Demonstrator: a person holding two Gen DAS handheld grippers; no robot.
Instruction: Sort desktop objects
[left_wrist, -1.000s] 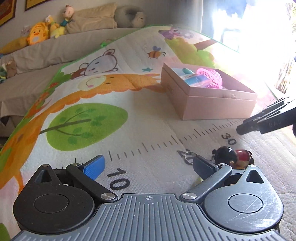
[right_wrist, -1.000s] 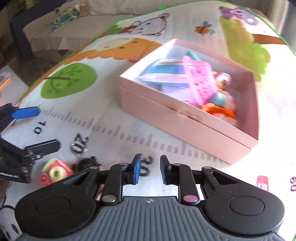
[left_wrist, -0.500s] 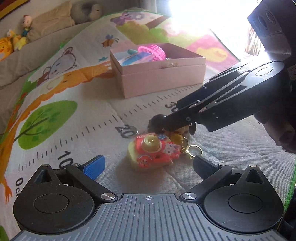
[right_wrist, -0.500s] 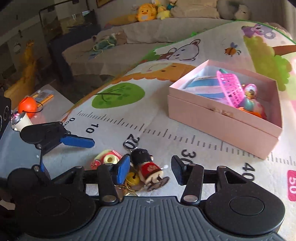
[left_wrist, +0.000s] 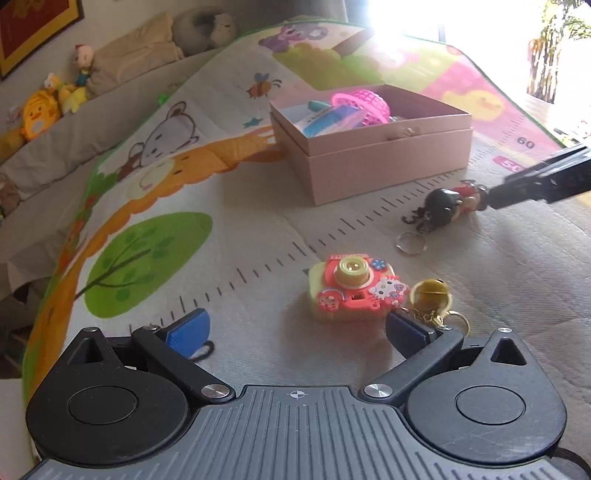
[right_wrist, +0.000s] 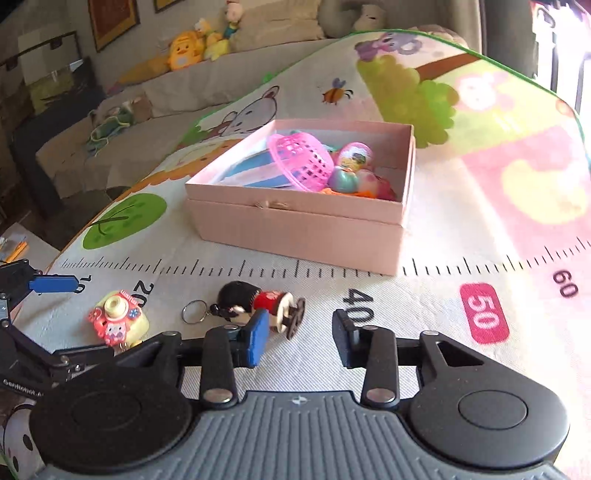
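1. While my right gripper (right_wrist: 299, 328) hung low over the play mat (right_wrist: 461, 206), its jaws stood apart after a second of opening and then easing slightly shut; nothing was pinched between them.
2. The doll keychain (right_wrist: 258, 304) lay on its side on the mat just ahead of that gripper, its feet between the blue pad and the black one, with neither pad pressing on it as far as I could see. Its key ring (right_wrist: 194, 311) lay flat to the left of the doll's dark head.
3. My left gripper (left_wrist: 295, 330) was wide open and empty, tilted down toward the mat.
4. The toy camera (left_wrist: 352, 286), pink and yellow, sat on the mat just ahead of the left jaws, with a gold bell (left_wrist: 430, 293) and its clasp touching its right side, close to the right pad.
5. The pink box (right_wrist: 306, 225) stood open further back on the mat, beyond the printed ruler marks. In it I saw a pink mesh basket (right_wrist: 301, 160), some blue and white items, and small colourful toys.
6. Plush toys (right_wrist: 184, 51) lined the sofa behind.
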